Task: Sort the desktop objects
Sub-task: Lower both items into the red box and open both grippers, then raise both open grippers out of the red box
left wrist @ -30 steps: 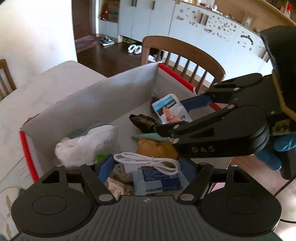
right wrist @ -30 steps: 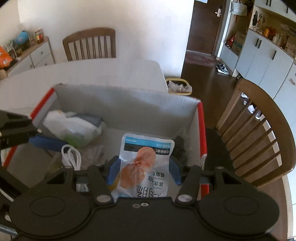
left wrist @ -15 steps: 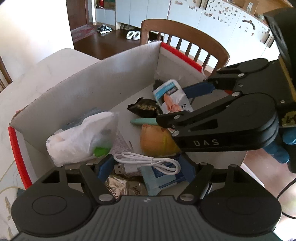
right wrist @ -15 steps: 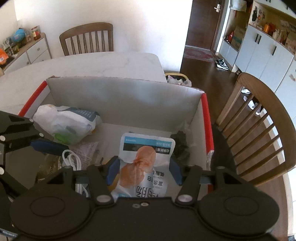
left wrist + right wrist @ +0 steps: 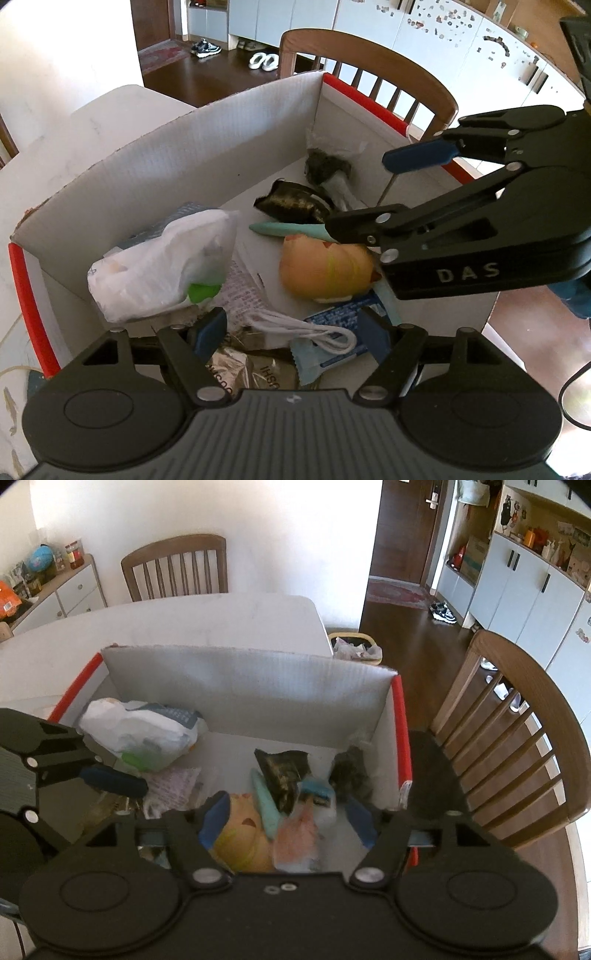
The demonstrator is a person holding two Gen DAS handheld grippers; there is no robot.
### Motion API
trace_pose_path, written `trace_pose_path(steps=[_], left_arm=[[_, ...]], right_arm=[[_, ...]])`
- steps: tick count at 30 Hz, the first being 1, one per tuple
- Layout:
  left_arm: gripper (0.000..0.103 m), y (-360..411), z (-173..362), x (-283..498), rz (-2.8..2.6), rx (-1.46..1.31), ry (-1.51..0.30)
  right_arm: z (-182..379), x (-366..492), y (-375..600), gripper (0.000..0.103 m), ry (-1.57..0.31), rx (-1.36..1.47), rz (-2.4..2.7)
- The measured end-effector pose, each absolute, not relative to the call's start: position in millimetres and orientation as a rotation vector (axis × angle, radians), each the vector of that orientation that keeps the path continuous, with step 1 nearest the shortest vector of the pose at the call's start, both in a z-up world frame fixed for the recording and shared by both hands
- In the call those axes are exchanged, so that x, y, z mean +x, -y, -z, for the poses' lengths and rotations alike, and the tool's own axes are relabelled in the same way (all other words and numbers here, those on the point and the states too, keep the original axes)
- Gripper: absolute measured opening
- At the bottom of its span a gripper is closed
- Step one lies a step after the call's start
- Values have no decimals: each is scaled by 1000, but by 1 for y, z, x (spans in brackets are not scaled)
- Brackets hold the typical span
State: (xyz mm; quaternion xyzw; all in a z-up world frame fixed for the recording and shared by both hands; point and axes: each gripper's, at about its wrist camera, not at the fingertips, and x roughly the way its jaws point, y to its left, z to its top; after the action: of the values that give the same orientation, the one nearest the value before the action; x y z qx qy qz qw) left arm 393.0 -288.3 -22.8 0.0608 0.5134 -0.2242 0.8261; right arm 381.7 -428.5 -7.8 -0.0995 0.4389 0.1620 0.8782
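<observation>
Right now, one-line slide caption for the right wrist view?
Open right claw over a red-edged cardboard box holding a snack pouch, white plastic bag and dark wrappers.

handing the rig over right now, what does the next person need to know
Left hand-held gripper: open, empty, over the white cable in the cardboard box.
Right hand-held gripper: open, empty, above the blurred snack packet in the box.
Done: white bag, cable and packet all lie in the box.
Left: nothing more to sort is in view; check the table.
</observation>
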Motion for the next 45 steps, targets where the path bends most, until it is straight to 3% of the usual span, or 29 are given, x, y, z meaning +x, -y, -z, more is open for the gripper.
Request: trace_pose_path(steps=[29, 40, 42, 45], left_arm=[[81, 269, -18, 353, 384, 86, -966], [88, 255, -33, 327, 319, 39, -908], [99, 253, -37, 323, 302, 35, -890], [103, 248, -42, 316, 280, 34, -869]], right_arm=[[-40, 333, 439, 76, -833, -135, -411], [-53, 312, 441, 83, -798, -89, -424], [-54, 308, 438, 84, -794, -93, -424], [-57, 301, 435, 87, -781, -85, -422]])
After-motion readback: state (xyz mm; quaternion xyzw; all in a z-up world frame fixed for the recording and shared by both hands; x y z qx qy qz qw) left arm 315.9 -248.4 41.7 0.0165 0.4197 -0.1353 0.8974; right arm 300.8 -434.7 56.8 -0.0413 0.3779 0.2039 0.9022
